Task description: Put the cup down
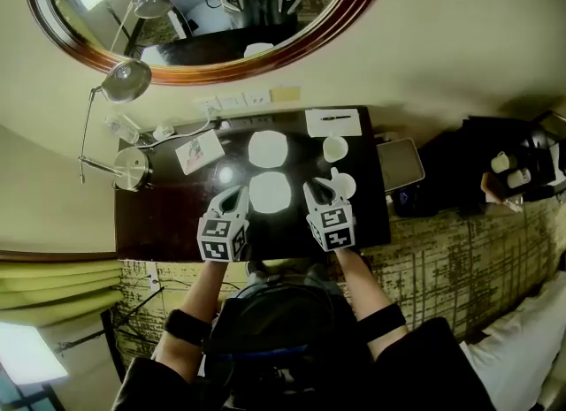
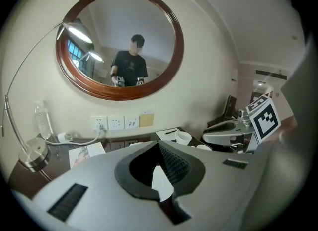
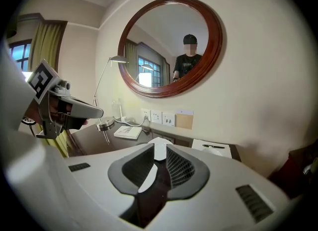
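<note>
Two white cups stand on the dark table [image 1: 159, 224]. One cup [image 1: 343, 186] is just right of my right gripper's tips. The other cup [image 1: 335, 148] [image 2: 183, 137] sits farther back by a notepad. Two white saucers [image 1: 267, 148] [image 1: 270, 192] lie between the grippers. My right gripper [image 1: 318, 191] [image 3: 159, 146] hovers above the table, jaws drawn together with nothing in them, apart from the near cup. Over the table's front my left gripper [image 1: 233, 199] [image 2: 159, 144] is shut and empty. Each gripper shows in the other's view.
A notepad with a pen [image 1: 332, 122] lies at the table's back. A desk lamp [image 1: 133, 169] and a leaflet [image 1: 200, 151] are on the left, wall sockets [image 2: 117, 122] and a round mirror [image 1: 203, 11] behind. A tablet [image 1: 400, 163] and dark luggage sit to the right.
</note>
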